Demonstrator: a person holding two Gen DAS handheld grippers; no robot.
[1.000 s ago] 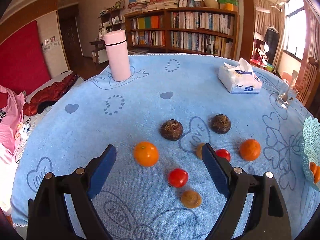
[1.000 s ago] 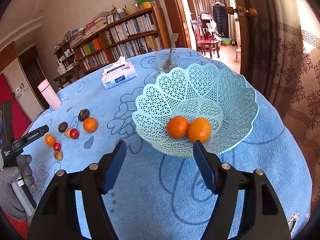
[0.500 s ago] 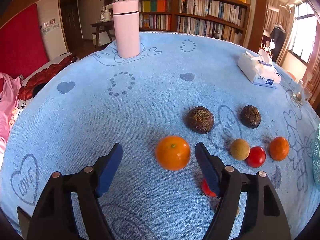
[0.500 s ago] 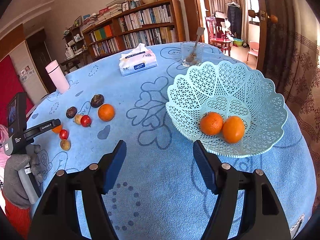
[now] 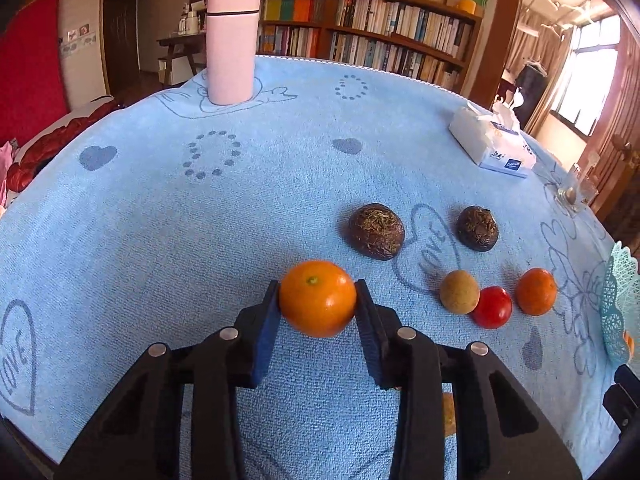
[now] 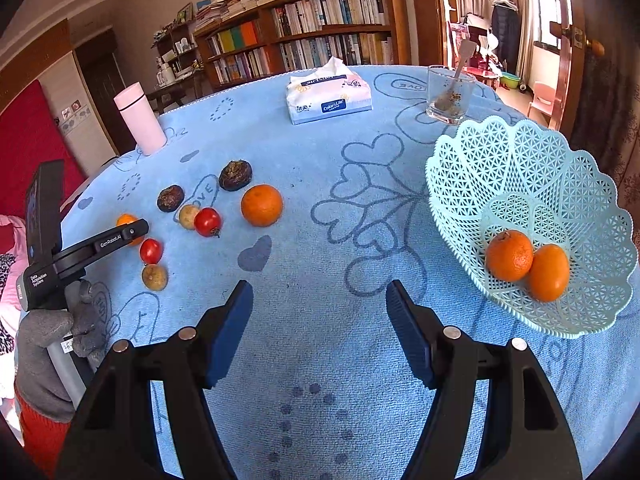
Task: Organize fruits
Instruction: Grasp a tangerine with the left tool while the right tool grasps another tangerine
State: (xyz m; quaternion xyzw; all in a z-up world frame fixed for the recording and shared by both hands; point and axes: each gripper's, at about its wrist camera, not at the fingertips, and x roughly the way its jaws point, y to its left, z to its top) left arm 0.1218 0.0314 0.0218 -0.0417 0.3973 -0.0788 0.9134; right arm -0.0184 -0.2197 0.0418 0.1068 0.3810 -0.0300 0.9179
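We see the left tongs [image 5: 317, 300] closing, their blue pads touching both sides of an orange [image 5: 317, 298] on the blue-clothed bench [image 5: 200, 240]. The right tongs [image 6: 320, 304] hang wide and empty beside the basket [image 6: 520, 168] holding two oranges.

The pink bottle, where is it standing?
In the right wrist view, the pink bottle stands upright at the table's far left edge, beyond the two dark brown fruits, well apart from the tissue pack.
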